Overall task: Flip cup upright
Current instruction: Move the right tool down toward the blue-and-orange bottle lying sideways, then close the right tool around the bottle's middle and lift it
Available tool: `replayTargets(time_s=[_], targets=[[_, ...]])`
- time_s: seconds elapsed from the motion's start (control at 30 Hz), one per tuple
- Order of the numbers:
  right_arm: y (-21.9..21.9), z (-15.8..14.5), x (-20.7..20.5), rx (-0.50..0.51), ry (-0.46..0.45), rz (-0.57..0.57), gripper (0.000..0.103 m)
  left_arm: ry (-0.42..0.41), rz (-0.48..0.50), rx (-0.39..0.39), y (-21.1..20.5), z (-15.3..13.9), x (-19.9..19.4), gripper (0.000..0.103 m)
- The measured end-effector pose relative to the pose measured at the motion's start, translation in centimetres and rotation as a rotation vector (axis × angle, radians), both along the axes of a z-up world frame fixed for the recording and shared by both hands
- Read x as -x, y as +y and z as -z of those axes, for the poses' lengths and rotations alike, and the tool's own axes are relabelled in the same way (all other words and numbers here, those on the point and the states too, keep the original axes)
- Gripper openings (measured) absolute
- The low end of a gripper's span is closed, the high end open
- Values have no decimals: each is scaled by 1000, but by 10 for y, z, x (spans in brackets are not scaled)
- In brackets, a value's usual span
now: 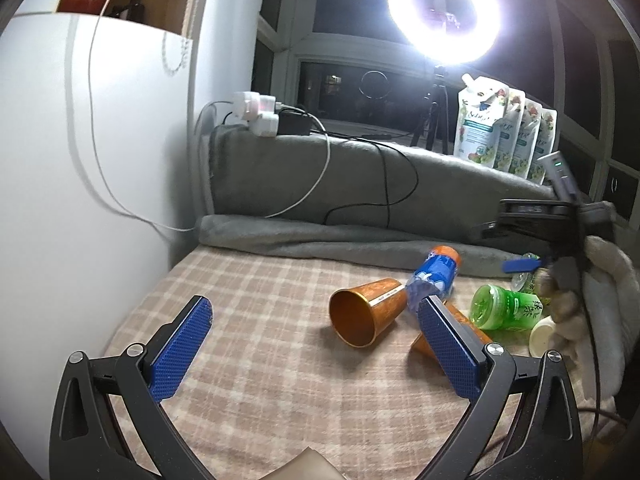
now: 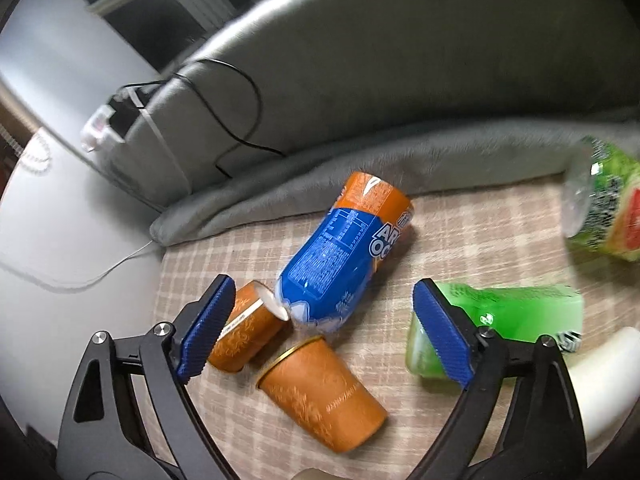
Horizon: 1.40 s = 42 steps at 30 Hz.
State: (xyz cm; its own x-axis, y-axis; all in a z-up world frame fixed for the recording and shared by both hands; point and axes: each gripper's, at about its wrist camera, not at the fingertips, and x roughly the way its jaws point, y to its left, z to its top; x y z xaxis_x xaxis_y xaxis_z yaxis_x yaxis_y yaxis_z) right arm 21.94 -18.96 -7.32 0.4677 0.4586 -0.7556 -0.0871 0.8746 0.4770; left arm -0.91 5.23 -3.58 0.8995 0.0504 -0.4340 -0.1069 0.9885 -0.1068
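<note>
Two orange cups lie on their sides on the checked cloth. In the left wrist view one cup [image 1: 366, 312] points its open mouth toward me; the second cup [image 1: 460, 330] is partly hidden behind my right finger. My left gripper [image 1: 316, 318] is open and empty, short of the cups. In the right wrist view the near cup [image 2: 320, 392] lies between the fingers and the other cup [image 2: 248, 328] touches the left finger. My right gripper [image 2: 324, 294] is open and empty above them.
A blue and orange bottle [image 2: 344, 256] lies beside the cups. Green bottles [image 2: 496, 320] lie at the right, with a white cup [image 1: 542, 334] near them. A grey blanket [image 1: 360, 184] with cables runs along the back. A ring light [image 1: 444, 10] and pouches [image 1: 504, 128] stand behind.
</note>
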Motion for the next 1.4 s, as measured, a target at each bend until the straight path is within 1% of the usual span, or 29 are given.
replayTargets(time_s=[0.1, 0.17, 0.37, 0.53, 0.63, 0.73, 0.77, 0.83, 1.0, 1.1, 1.4], targets=[[5, 13, -19, 4, 60, 17, 91, 7, -1, 8, 4, 2, 2, 102], [8, 18, -29, 23, 81, 26, 91, 16, 1, 16, 5, 4, 3, 102], [27, 31, -55, 106, 114, 15, 90, 37, 9, 33, 6, 10, 5, 102], [43, 40, -67, 144, 152, -5, 90, 32, -3, 44, 9, 8, 5, 102], [53, 46, -73, 170, 168, -8, 85, 30, -9, 49, 12, 8, 5, 102], [58, 53, -79, 184, 189, -1, 83, 28, -11, 49, 13, 7, 5, 102], [66, 57, -81, 185, 193, 1, 83, 28, -12, 49, 14, 7, 5, 102], [65, 58, -83, 168, 206, 6, 81, 26, -15, 49, 14, 7, 5, 102], [57, 55, -87, 127, 211, 28, 71, 19, -25, 50, 17, 5, 7, 102], [42, 50, -82, 93, 204, 35, 66, 14, -27, 47, 16, 4, 9, 102], [26, 49, -71, 39, 189, 45, 61, 4, -29, 35, 16, 1, 12, 102]])
